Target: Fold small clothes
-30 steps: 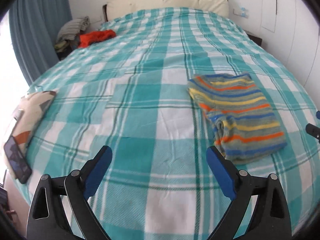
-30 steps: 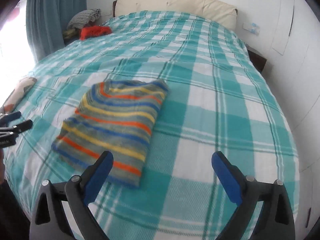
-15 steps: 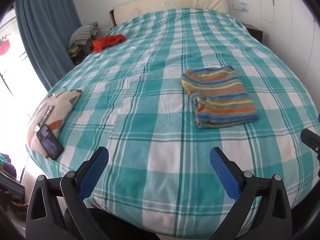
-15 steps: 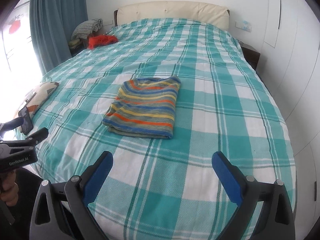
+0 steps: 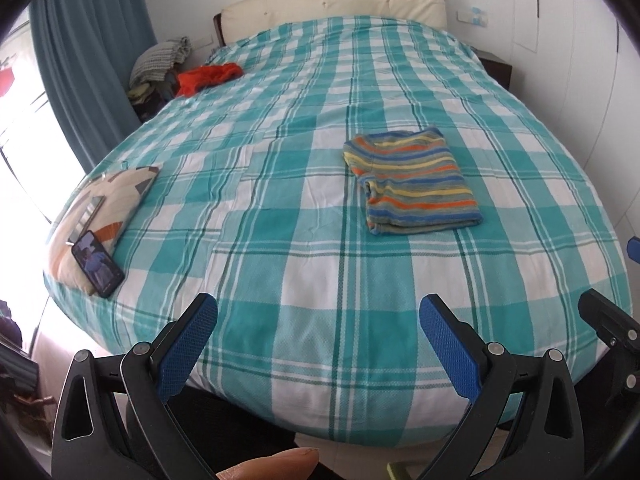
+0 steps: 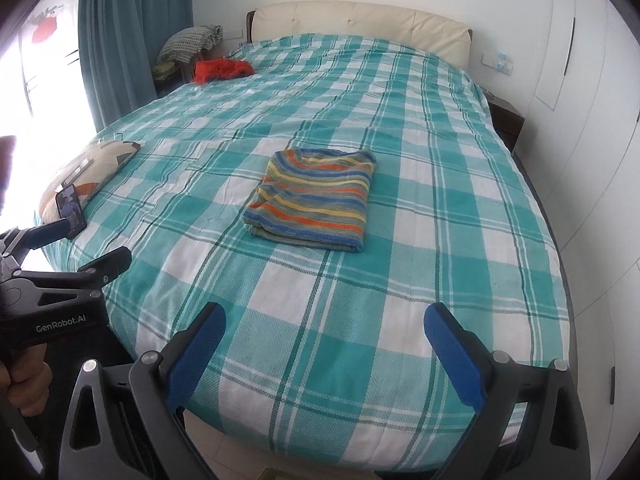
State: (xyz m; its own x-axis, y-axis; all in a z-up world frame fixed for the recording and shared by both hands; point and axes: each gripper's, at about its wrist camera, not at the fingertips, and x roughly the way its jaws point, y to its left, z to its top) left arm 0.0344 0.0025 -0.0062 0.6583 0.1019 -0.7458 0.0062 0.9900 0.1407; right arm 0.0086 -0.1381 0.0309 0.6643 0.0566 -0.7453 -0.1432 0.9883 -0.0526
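Wide bed (image 5: 304, 264) under a teal-and-white plaid cover, filling most of both views, cream padded headboard (image 5: 332, 4) at the far end against a white wall. Teal curtain (image 5: 92, 60) hanging at the far left beside a bright window. Heap of grey and greenish cloth (image 5: 160, 66) piled off the bed's far left corner, an orange-red garment (image 5: 208, 76) lying just beside it on the cover. Patterned cushion (image 5: 108, 204) at the left edge of the bed, carrying a dark phone (image 5: 97, 263) with a lit screen at its near end.

Folded striped garment (image 5: 412, 184) lying flat near the middle of the bed, somewhat right of centre from the left wrist camera; bands of blue, orange, yellow and grey; a neat rectangle, folded edge toward the near side, well apart from cushion and orange-red piece.

Left tool (image 5: 318, 320) hovering over the foot of the bed, blue-padded fingers spread wide, gripping nothing. Right tool (image 6: 326, 330) likewise spread wide and empty, well short of the striped garment. A fingertip (image 5: 272, 466) peeking in at the bottom edge of the left view.
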